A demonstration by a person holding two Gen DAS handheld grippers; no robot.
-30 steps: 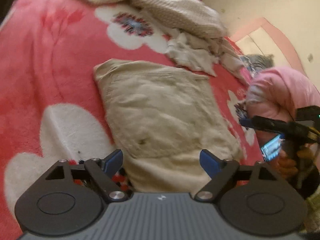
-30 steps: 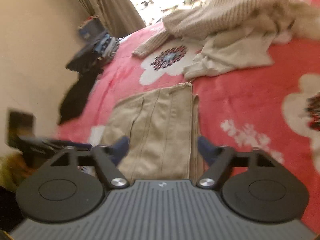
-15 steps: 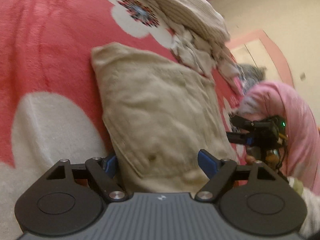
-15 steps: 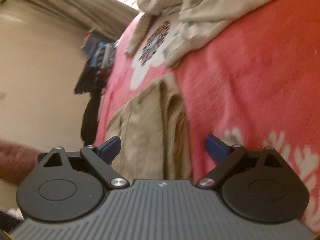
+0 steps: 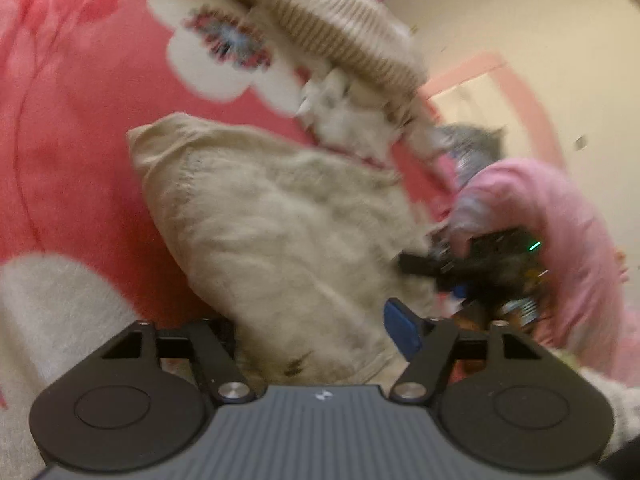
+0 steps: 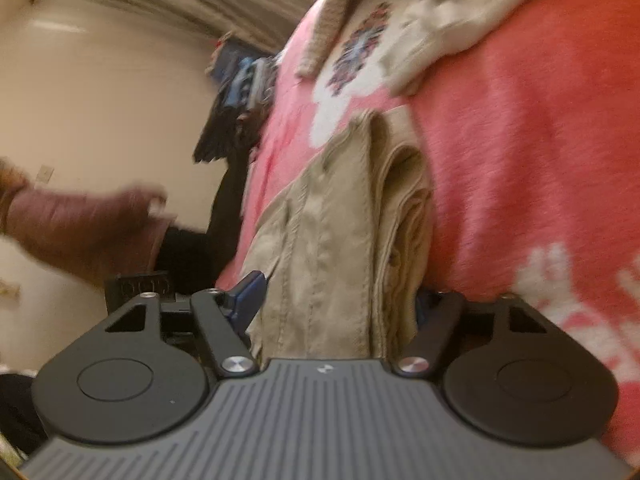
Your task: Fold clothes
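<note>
on the bed, a pink floral blanket (image 6: 520, 168) carries the folded beige garment (image 5: 288, 232), lying flat near the bed's edge. left gripper (image 5: 316, 332): jaws spread wide, straddling the garment's near edge, only the blue pad (image 5: 400, 332) on one side shows, the other is hidden behind the cloth. can't tell whether it touches the fabric. right gripper (image 6: 340, 304): jaws also apart, either side of the garment's stacked fold layers (image 6: 400, 216), cloth between them but not pinched. in the left view the right gripper (image 5: 472, 268) sits at the garment's far side, held by a person in a pink sleeve (image 5: 560, 232). open blanket to the left of the garment in the left view and to its right in the right view. beyond it, a heap of unfolded clothes (image 5: 340, 52), a ribbed knit on top of white pieces, just apart from the garment's far edge. dark clothes (image 6: 236, 120) hang off the bed side by the wall (image 6: 112, 92). no containers in view. both views are motion-blurred.
</note>
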